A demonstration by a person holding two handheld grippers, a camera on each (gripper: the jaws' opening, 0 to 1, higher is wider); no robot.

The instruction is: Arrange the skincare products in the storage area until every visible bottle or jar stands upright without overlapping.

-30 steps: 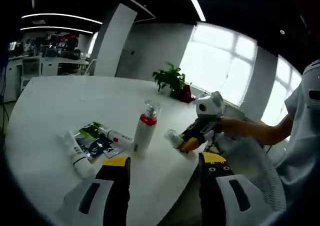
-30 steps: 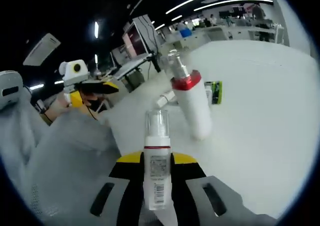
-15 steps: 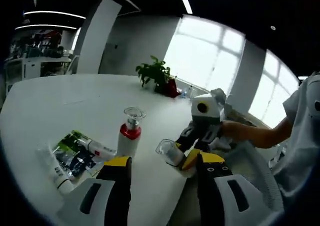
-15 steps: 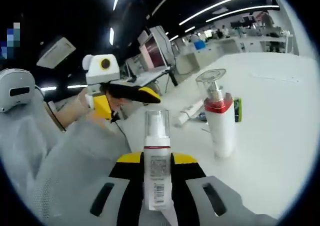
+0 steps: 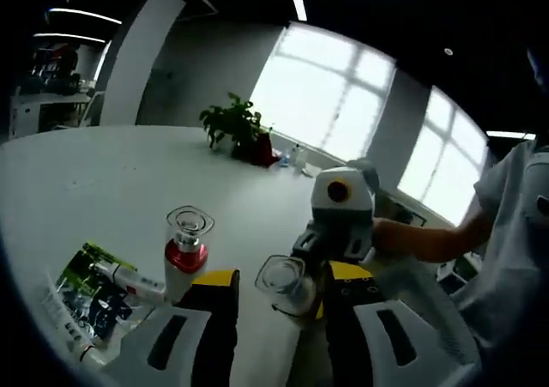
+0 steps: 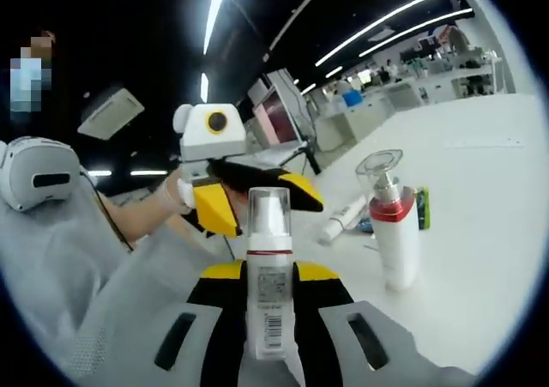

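Right gripper (image 6: 269,318): jaws closed on one clear-capped pump bottle (image 6: 268,284), off the table (image 6: 480,232) edge. Left gripper (image 5: 274,318): jaws parted, empty. One red-collared bottle (image 6: 396,224) upright near the edge; two tubes (image 5: 129,277) lying flat.

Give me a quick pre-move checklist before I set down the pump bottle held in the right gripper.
1. Grip: right gripper is shut on the clear-capped pump bottle, bottle centred between the jaws. Ok.
2. Bottle attitude: upright along the jaws in the right gripper view. Ok.
3. Left gripper: jaws open with nothing between them, hovering close beside the held bottle. Not ok; back it off first.
4. Red-collared pump bottle: standing upright on the white table. Ok.
5. Landing spot: bare table shows beside the red-collared bottle, but its nearness to the table edge is unclear. Cannot tell.
6. Tubes and green sachets: lying flat in a pile. Not ok.
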